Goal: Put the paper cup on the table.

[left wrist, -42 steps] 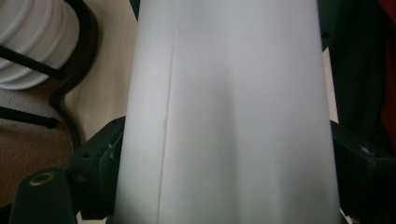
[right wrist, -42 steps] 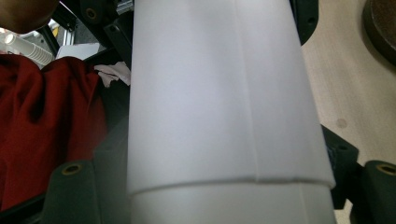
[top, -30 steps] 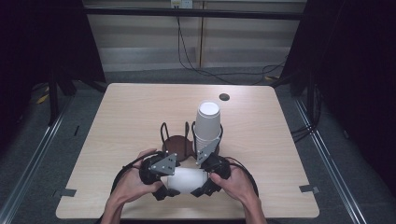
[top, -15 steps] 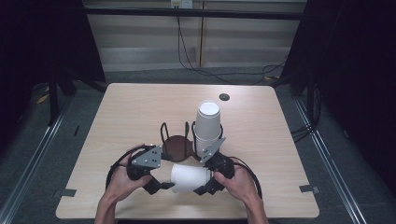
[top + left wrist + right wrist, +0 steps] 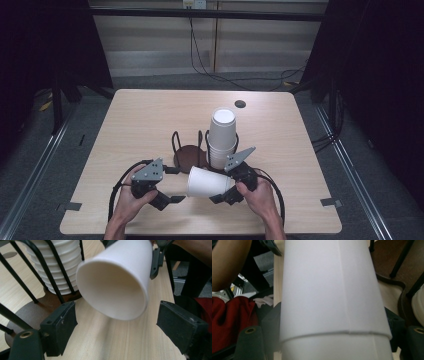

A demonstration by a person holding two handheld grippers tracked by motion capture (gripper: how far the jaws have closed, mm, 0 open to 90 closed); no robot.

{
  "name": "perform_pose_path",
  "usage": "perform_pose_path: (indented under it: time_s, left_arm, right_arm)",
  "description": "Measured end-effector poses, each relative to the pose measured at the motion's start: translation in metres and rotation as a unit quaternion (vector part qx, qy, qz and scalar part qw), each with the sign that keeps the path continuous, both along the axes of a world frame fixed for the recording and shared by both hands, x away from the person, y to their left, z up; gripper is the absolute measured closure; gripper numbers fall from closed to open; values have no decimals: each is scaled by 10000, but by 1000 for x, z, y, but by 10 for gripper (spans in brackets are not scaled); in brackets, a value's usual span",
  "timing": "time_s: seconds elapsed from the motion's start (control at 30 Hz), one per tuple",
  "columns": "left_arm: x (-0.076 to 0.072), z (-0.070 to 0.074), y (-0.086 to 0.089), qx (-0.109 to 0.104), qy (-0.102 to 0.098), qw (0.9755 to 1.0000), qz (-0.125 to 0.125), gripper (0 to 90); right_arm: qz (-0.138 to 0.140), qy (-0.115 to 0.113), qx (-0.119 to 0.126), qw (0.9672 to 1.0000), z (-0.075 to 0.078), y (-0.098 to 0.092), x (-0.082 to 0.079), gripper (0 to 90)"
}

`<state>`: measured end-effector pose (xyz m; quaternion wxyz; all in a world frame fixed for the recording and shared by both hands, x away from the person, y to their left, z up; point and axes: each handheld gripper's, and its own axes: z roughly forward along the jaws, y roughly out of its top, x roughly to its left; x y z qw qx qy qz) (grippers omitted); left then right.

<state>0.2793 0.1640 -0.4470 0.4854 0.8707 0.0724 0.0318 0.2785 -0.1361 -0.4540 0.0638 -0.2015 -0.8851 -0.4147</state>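
Right hand-held gripper (image 5: 223, 196) clamped on cup (image 5: 209, 181), held sideways over counter (image 5: 140, 125), just before stack (image 5: 221, 137) in rack (image 5: 189, 156). Left hand-held gripper (image 5: 172, 200) empty, jaws just narrowed, clear of cup. Advice: keep left aside; tilt cup rim-down, align over stack, lower gently without crushing.

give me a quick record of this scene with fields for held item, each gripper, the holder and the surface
held item: white paper cup, on its side, mouth toward the left gripper
right gripper: shut on the cup's base end
left gripper: open, jaws have just been closing, apart from the cup
holder: black wire rack on a round brown base, with a stack of white paper cups in it
surface: light wooden table
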Motion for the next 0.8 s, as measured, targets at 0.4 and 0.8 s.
perform_pose_path:
  time_s: [0.4, 0.8]
  left_arm:
    - [-5, -16, 5, -336, 277, 9987, 266, 158]
    - [-9, -25, 3, -629, 363, 9971, 239, 157]
  right_arm:
    - [-234, -151, 741, 9969, -3, -10, -3, 247]
    - [-206, -282, 1378, 9898, -7, -8, -5, 245]
